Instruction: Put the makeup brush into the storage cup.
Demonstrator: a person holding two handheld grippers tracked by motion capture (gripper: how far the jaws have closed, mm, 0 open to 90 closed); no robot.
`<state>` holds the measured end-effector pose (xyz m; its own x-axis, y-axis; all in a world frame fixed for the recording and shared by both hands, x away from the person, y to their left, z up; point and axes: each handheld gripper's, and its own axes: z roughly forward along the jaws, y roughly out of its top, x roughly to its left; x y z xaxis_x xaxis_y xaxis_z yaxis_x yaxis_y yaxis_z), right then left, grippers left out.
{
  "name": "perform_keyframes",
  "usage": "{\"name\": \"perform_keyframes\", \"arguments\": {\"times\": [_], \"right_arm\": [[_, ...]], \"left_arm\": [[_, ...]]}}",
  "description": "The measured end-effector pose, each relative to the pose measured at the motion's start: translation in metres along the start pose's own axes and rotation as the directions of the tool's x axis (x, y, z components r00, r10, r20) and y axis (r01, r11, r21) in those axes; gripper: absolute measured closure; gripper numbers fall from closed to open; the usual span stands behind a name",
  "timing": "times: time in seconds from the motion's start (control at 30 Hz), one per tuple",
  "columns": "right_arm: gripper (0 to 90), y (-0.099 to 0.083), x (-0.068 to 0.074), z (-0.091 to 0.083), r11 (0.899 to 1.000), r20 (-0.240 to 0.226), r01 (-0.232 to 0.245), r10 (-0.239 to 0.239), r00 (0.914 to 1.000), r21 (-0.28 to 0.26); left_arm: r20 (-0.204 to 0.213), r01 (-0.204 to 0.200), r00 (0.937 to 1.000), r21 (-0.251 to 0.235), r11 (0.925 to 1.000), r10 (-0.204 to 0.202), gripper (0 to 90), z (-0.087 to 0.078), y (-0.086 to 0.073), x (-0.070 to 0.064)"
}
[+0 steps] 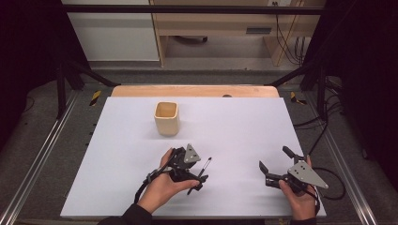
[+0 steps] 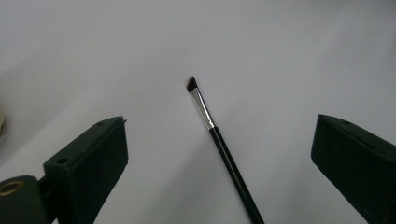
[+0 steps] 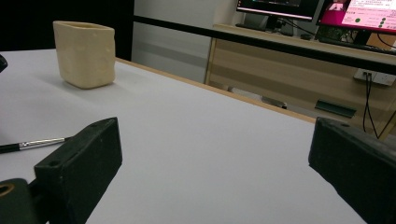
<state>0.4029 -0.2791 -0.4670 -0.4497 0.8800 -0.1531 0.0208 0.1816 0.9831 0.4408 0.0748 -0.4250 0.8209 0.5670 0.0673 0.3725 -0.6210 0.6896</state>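
A thin black makeup brush [image 1: 202, 172] [image 2: 219, 140] with a silver ferrule and dark bristles lies flat on the white table sheet [image 1: 234, 126]. My left gripper [image 1: 198, 171] [image 2: 219, 123] hovers over it, open, with a jaw on each side of the handle and neither touching it. A cream cup [image 1: 166, 118] [image 3: 85, 53] stands upright farther back on the sheet. My right gripper [image 1: 274, 158] [image 3: 215, 123] is open and holds nothing, near the front right of the sheet. The brush's ferrule end [image 3: 35, 143] shows at the left of the right gripper view.
The sheet covers a wooden table whose edge [image 1: 195, 91] shows at the back. Black frame bars [image 1: 187, 9] and cables [image 1: 328, 178] surround the table. A desk with monitors [image 3: 327, 11] stands beyond the far edge.
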Motion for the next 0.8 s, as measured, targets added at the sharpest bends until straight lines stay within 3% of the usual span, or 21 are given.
{"name": "perform_keyframes", "arguments": {"times": [0.47, 0.8], "right_arm": [[3.0, 0.0, 0.0002, 0.0002, 1.0, -0.002, -0.002, 0.002, 1.0, 0.004], [3.0, 0.0001, 0.0002, 0.0001, 1.0, -0.001, -0.003, 0.003, 1.0, 0.004]], "left_arm": [[0.006, 0.01, 0.9999, 0.025, 0.9996, -0.01, 3.6, 0.0039, 0.0056, -0.0001], [0.002, 0.005, 1.0, 0.078, 0.9969, -0.005, 4.1, 0.0085, 0.0056, -0.0021]]}}
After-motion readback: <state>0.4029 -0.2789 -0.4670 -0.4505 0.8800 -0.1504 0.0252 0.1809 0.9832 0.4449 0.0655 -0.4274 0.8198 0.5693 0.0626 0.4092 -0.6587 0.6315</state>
